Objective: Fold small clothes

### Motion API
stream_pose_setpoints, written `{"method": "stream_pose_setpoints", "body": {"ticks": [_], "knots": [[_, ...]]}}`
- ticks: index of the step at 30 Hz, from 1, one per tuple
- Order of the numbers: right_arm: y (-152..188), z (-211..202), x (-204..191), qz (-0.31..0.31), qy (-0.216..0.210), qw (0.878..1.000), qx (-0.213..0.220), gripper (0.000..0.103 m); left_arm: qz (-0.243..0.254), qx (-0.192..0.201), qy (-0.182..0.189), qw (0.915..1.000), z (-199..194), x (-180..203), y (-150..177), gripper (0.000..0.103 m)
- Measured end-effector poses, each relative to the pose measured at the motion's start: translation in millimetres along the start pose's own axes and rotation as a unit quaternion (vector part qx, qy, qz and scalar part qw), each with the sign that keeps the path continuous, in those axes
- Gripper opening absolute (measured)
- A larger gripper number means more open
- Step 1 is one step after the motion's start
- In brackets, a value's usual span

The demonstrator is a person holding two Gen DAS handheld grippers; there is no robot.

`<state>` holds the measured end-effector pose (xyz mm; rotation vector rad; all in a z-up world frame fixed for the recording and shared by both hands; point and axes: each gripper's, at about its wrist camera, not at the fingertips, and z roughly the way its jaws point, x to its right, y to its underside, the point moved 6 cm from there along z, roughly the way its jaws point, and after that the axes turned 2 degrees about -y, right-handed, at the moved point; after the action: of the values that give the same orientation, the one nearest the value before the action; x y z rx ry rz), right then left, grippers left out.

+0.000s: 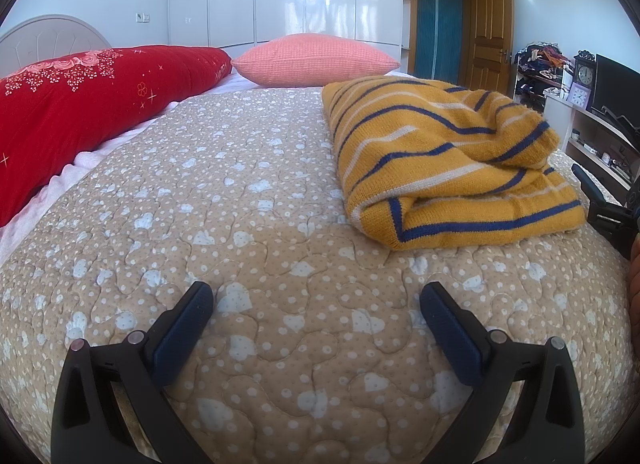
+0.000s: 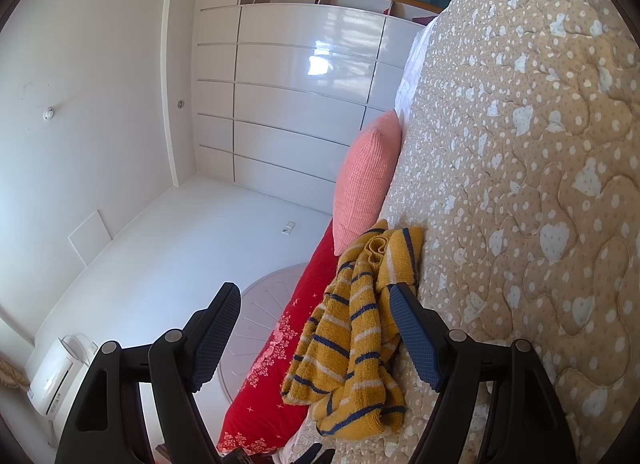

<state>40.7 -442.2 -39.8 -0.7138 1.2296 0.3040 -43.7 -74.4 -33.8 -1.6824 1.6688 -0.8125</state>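
The left gripper [image 1: 316, 300] is held with jaws wide apart over the bare quilt [image 1: 240, 203], nothing between them; the right gripper [image 2: 316, 308] is likewise spread and empty. Beyond, the striped sweater [image 1: 440, 159] is seen folded but lumpy, so tidying seems left.

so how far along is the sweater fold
Looks mostly done: the yellow striped sweater lies bundled in a thick folded stack on the quilted bedspread. Nothing is in hand: the left tool and right tool are both open and empty. Left: perhaps tidying the loose, rumpled top layer.
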Motion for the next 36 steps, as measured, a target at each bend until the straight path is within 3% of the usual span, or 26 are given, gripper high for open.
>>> {"method": "stream_pose_setpoints", "body": {"ticks": [36], "knots": [[-0.2, 0.7, 0.3, -0.001, -0.001, 1.000, 0.000, 0.080, 0.005, 0.022, -0.018, 0.9996, 0.8, 7.9, -5.0, 0.103]]}}
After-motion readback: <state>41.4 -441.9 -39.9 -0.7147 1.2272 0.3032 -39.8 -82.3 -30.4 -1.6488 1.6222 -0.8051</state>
